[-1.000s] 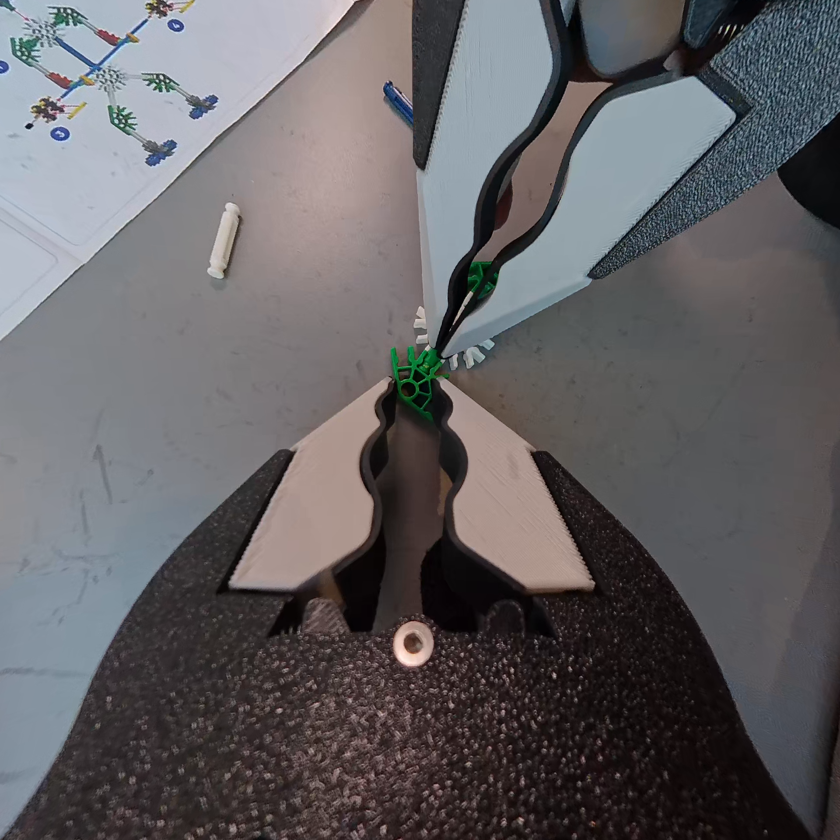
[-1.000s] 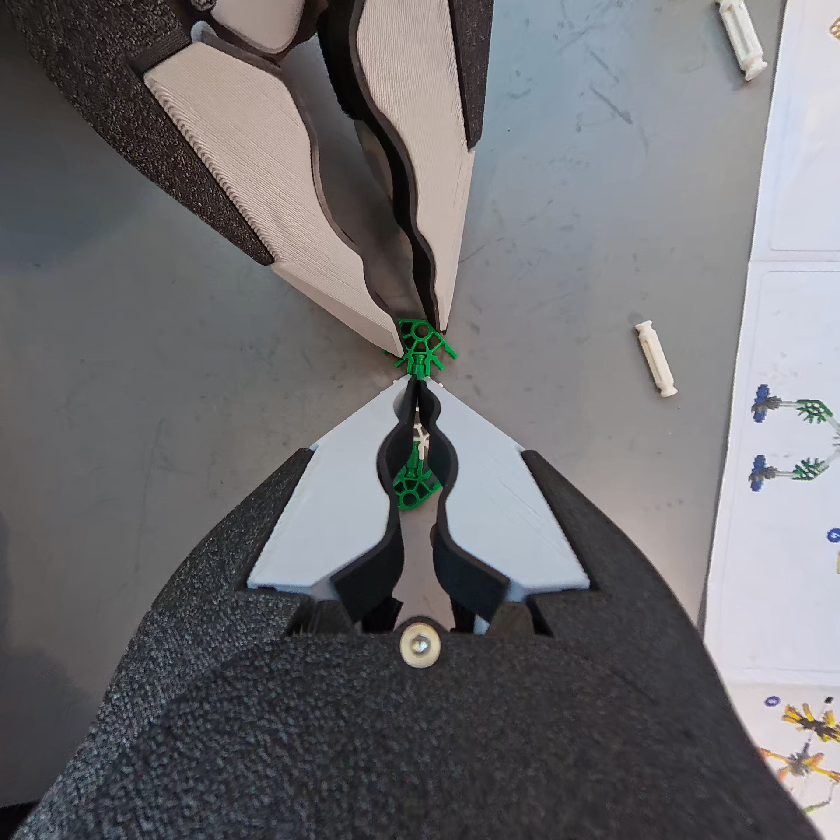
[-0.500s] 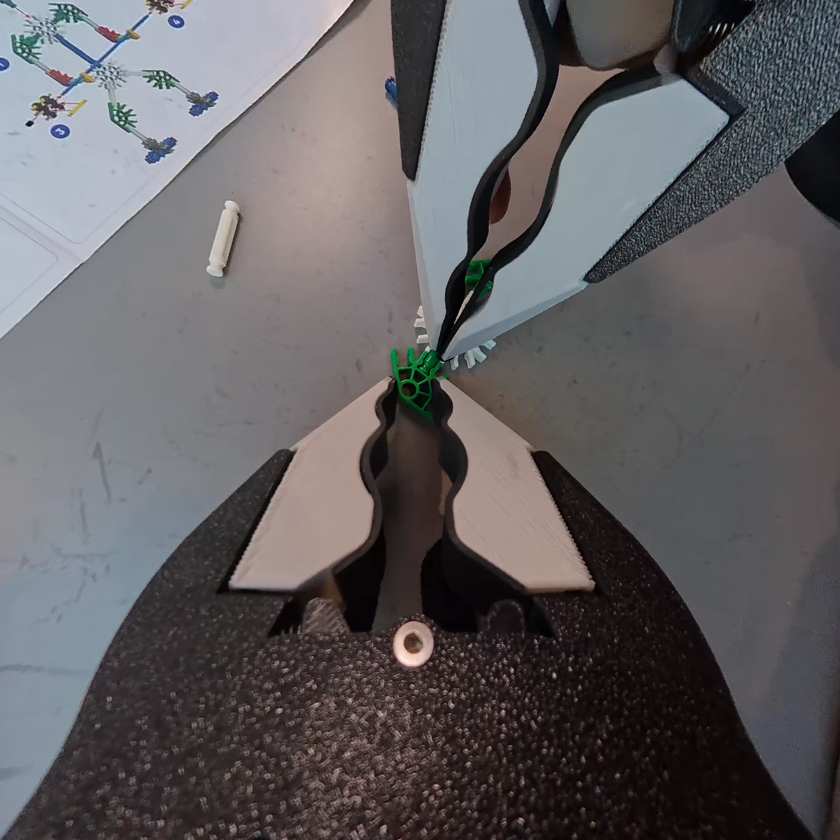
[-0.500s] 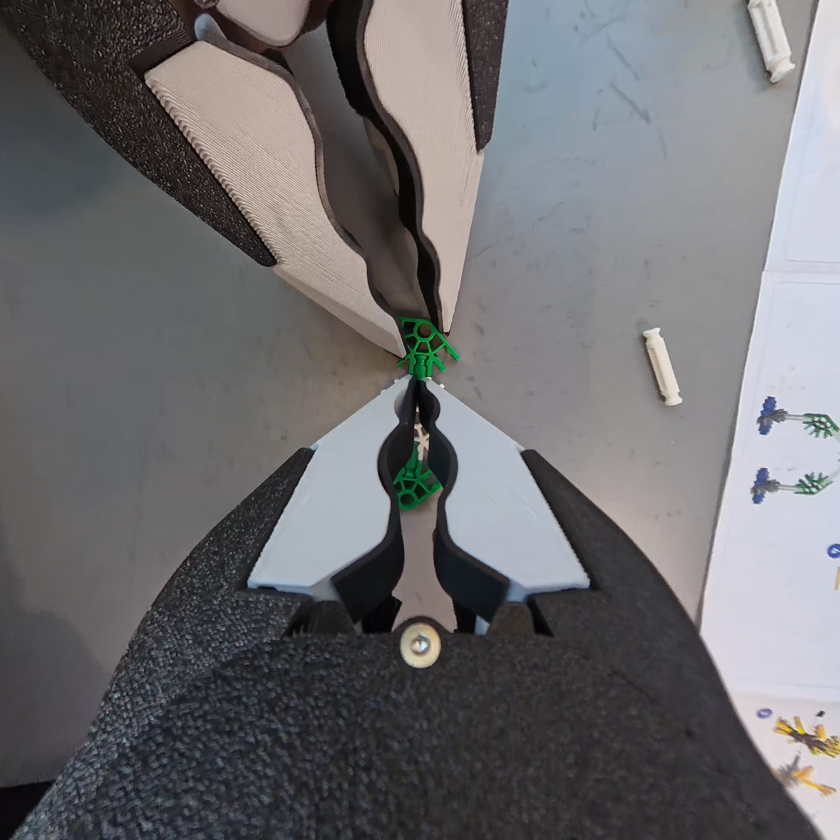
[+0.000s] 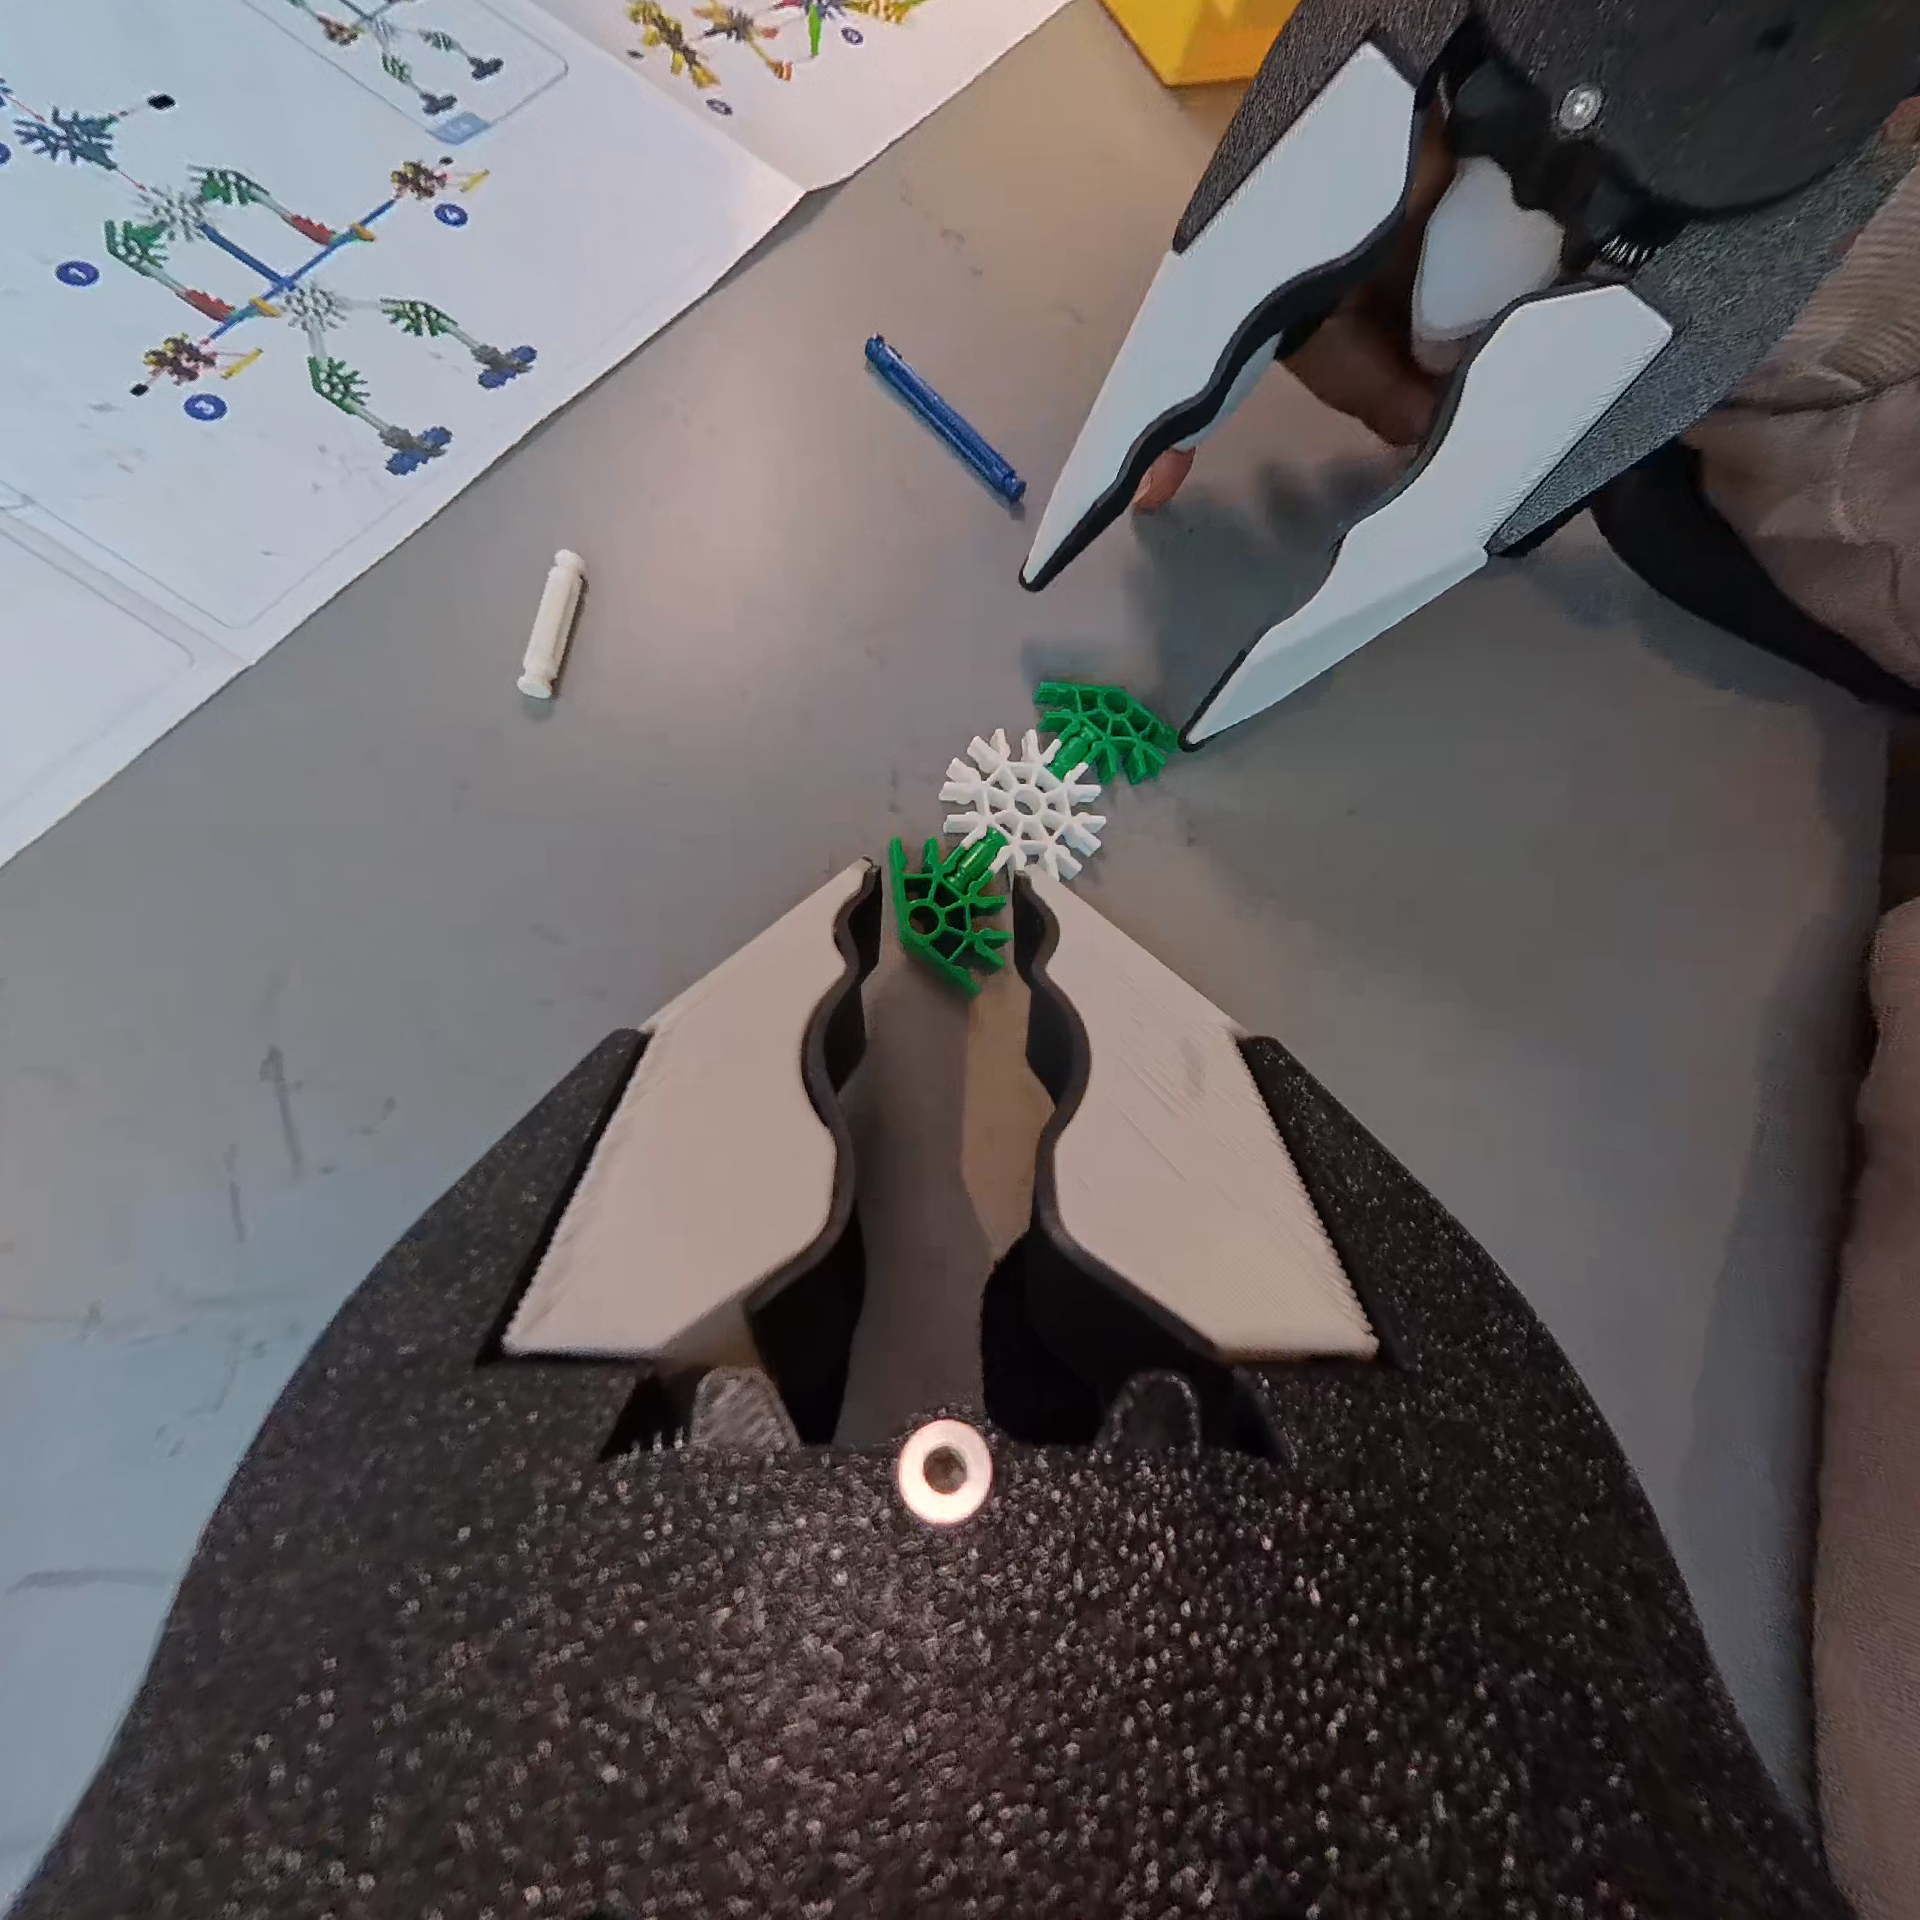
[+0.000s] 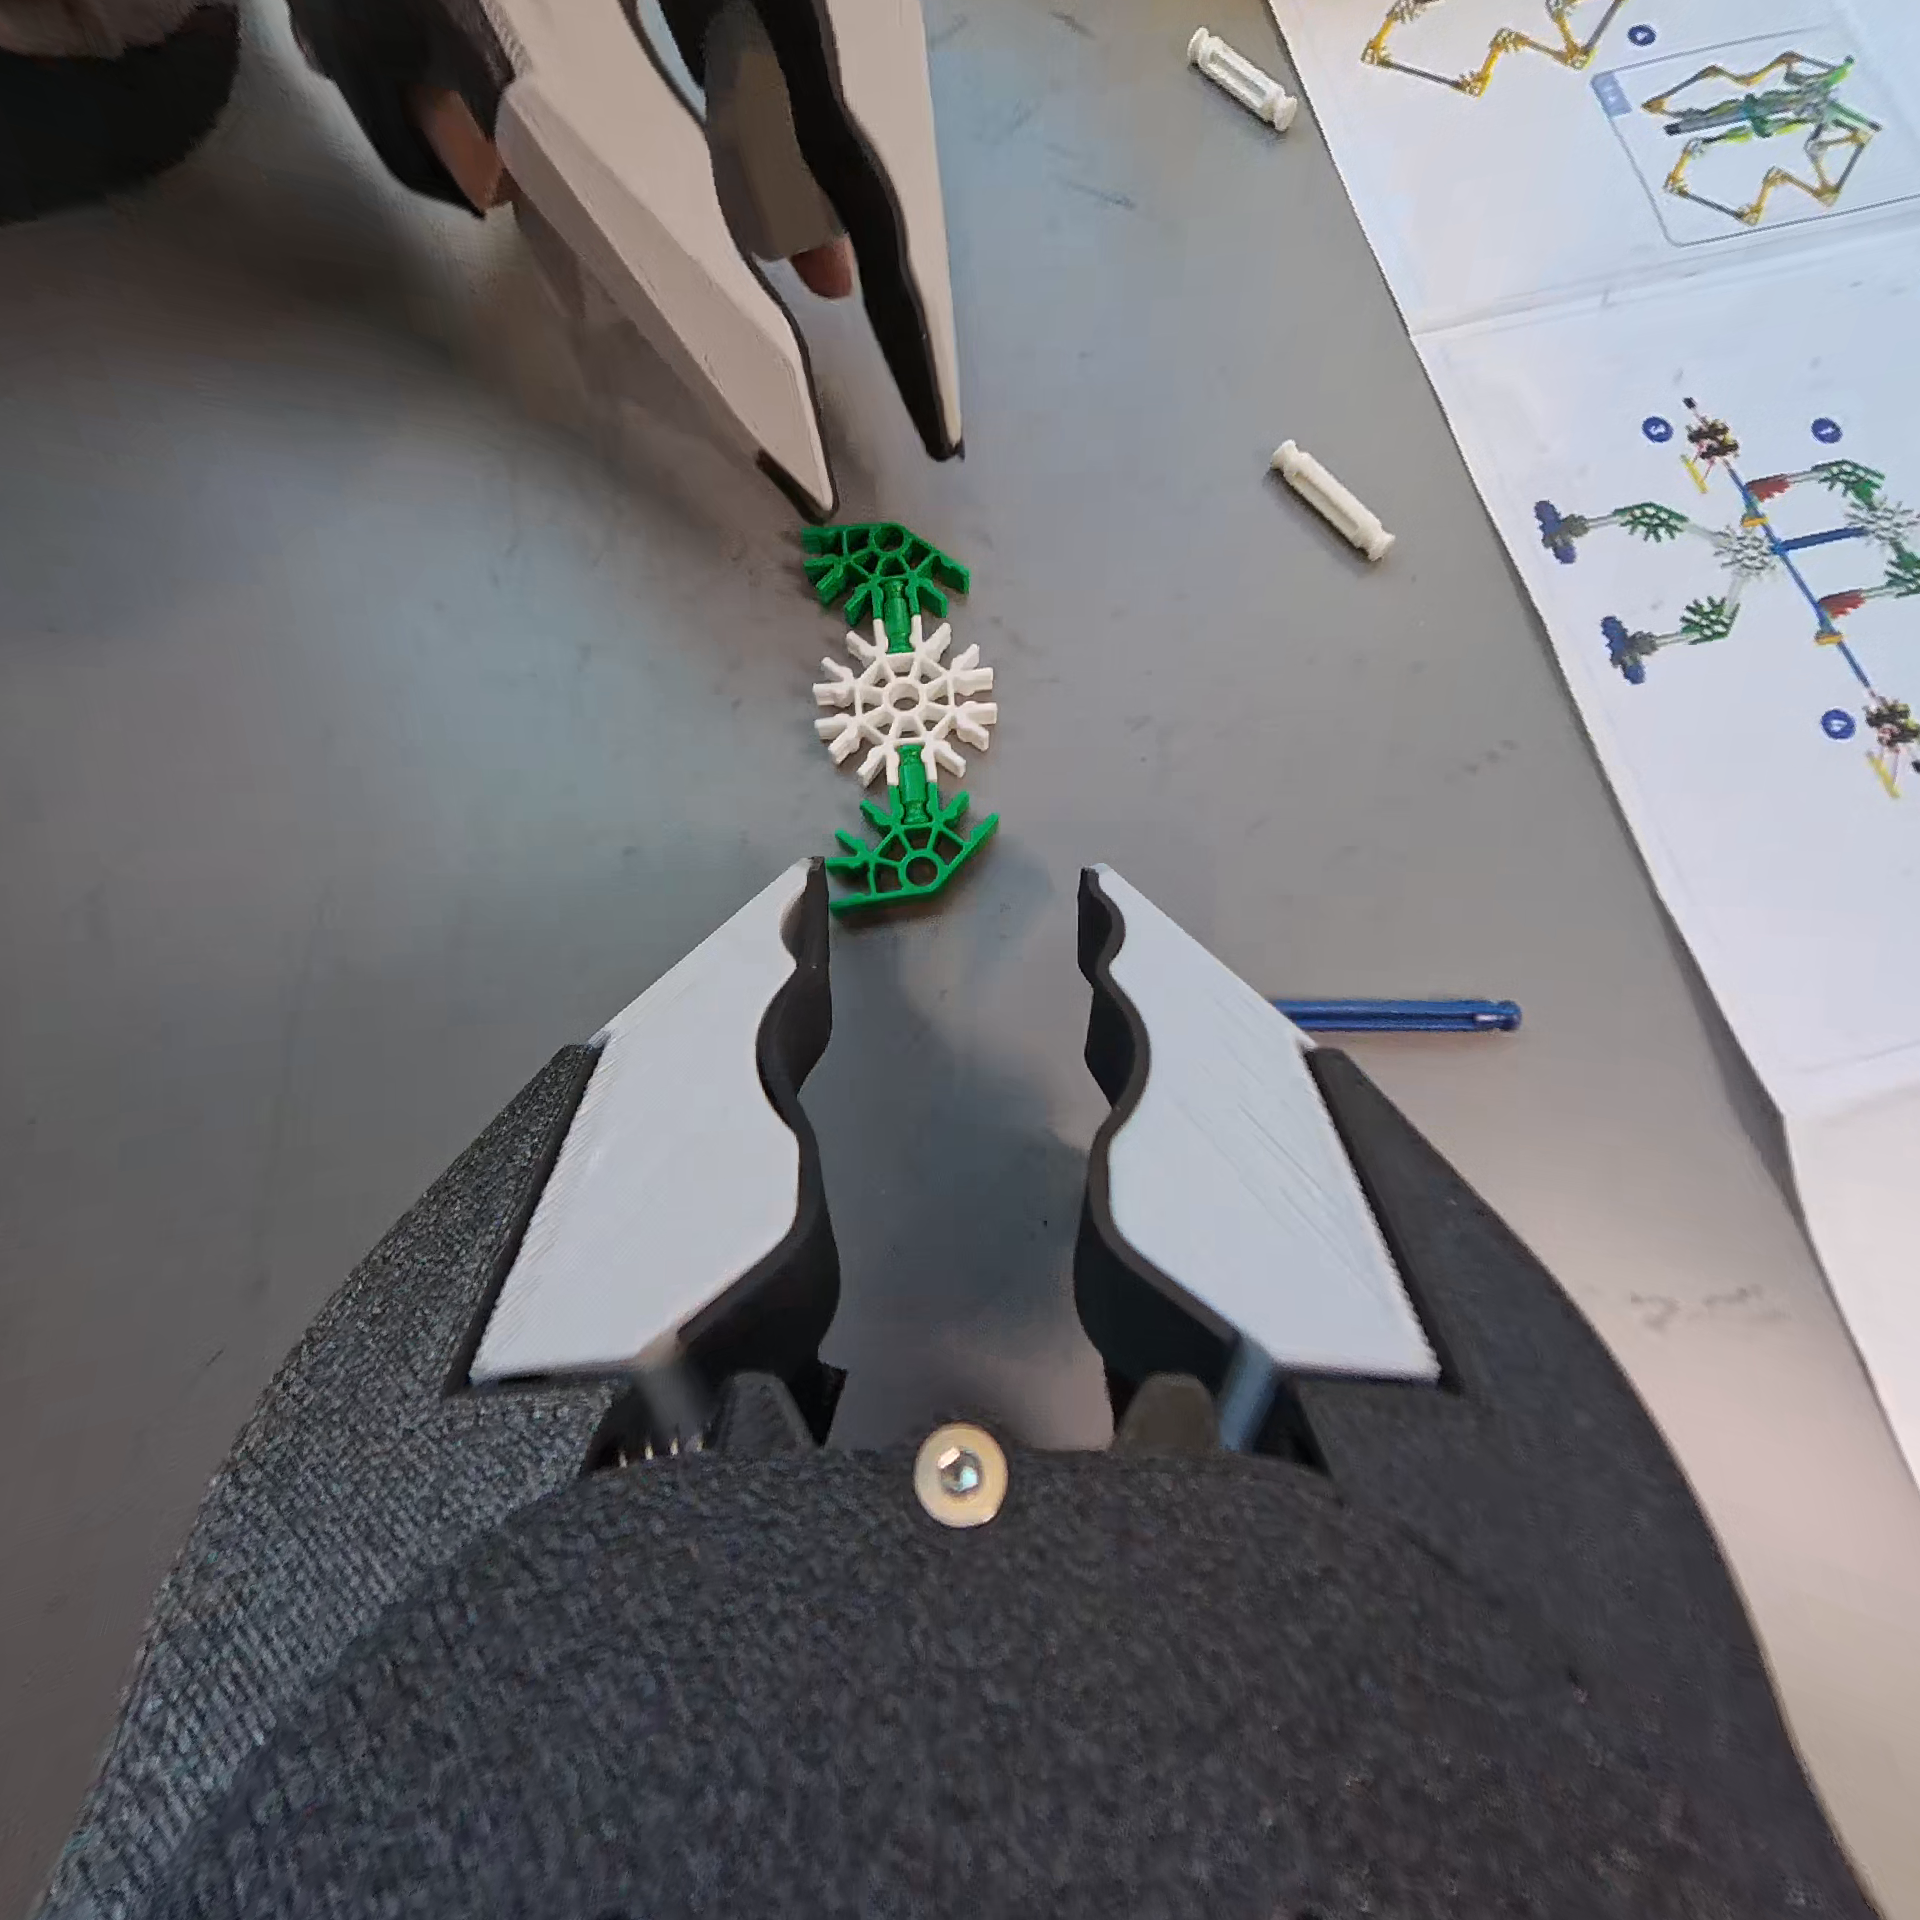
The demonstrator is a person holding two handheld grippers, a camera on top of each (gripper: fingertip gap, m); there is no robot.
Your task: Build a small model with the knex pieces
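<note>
A: Surface?
B: Grey table (image 5: 436,935), matt, scuffed and scratched. No table edge shows in either view, and of the room only the tabletop shows.

A: What lies on it?
B: A small assembly (image 6: 902,717): a white snowflake connector (image 5: 1023,805) with a short green rod on two opposite sides, each ending in a green fan connector (image 5: 948,920). It lies flat, mid-table, between the two claws.

A: Claw states?
B: Left claw (image 5: 940,883) is slightly parted, with the near green fan between its tips; whether the tips touch it, I cannot tell. Right claw (image 6: 951,878) is spread wide and holds nothing; one tip is just beside the other green fan (image 6: 912,852).

A: Loose parts?
B: A white rod (image 5: 553,623) lies near the sheet's edge, a second white rod (image 6: 1242,64) farther along it, and a blue rod (image 5: 943,419) lies beside the right claw.

A: Open room?
B: Bare grey table on the side of the assembly away from the sheet. An unfolded instruction sheet (image 5: 208,312) covers the other side. A yellow box corner (image 5: 1195,42) sits beyond it.

A: Writing?
B: Coloured build diagrams with numbered blue dots on the sheet; no brand that I can make out.
</note>
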